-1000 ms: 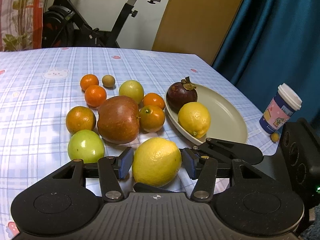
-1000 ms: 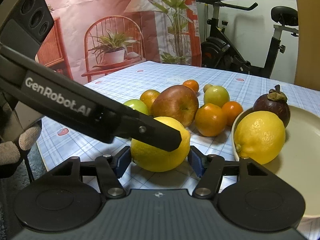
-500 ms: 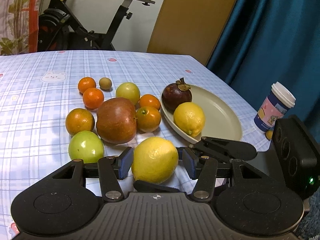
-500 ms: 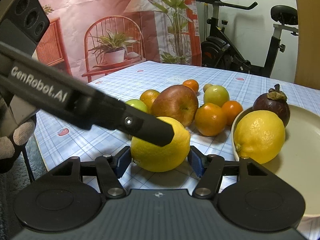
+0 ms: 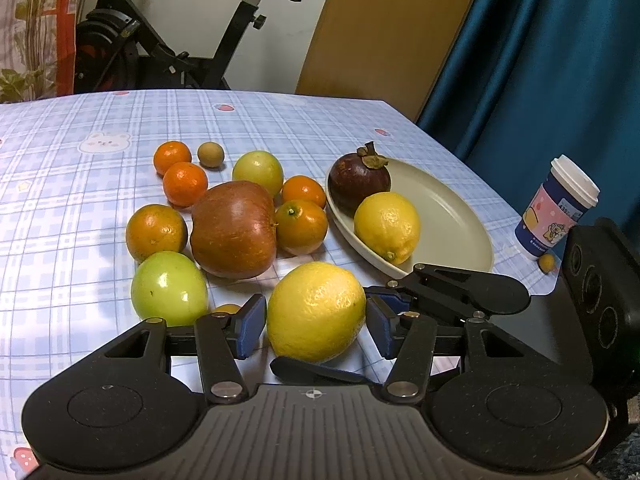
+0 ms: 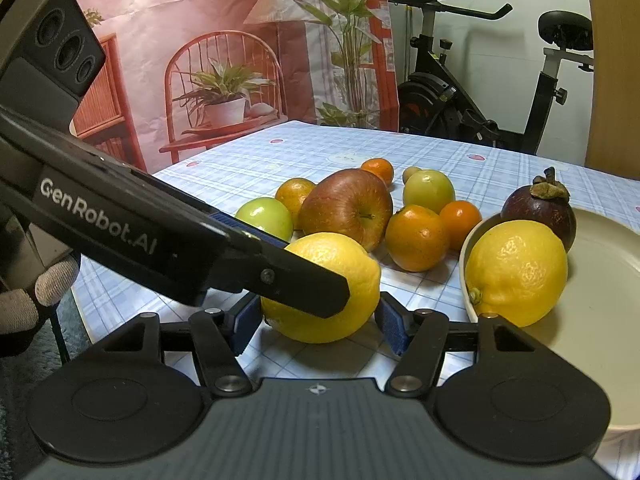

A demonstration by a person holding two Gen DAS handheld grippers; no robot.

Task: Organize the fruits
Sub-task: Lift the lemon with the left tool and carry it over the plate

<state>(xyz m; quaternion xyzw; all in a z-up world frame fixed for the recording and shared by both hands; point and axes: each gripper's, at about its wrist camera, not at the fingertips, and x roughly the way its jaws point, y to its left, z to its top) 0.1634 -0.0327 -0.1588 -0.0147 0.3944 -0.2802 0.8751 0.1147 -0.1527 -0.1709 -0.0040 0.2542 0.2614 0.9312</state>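
Left wrist view shows the left hand-held gripper (image 5: 316,320) with its blue pads set either side of a lemon (image 5: 316,312) on the table (image 5: 60,184); a slim gap shows on each side, so it looks open and not yet gripping. The right hand-held gripper (image 6: 320,320) brackets the same lemon from another side, likewise open with small gaps, and the left one's finger crosses in front of the fruit there. A plate (image 5: 452,216) just beyond already holds a second lemon (image 5: 386,226) and a dark mangosteen (image 5: 360,178); an apple (image 5: 234,230), green fruits and small oranges lie loose beside it.

The step in hand seems to be taking this lemon for the plate. Next, one gripper would need to close squarely across the fruit's middle while the other backs clear, since both cannot carry it.

Compared with a second ago, the left camera has swung slightly left; the lemon has not moved.
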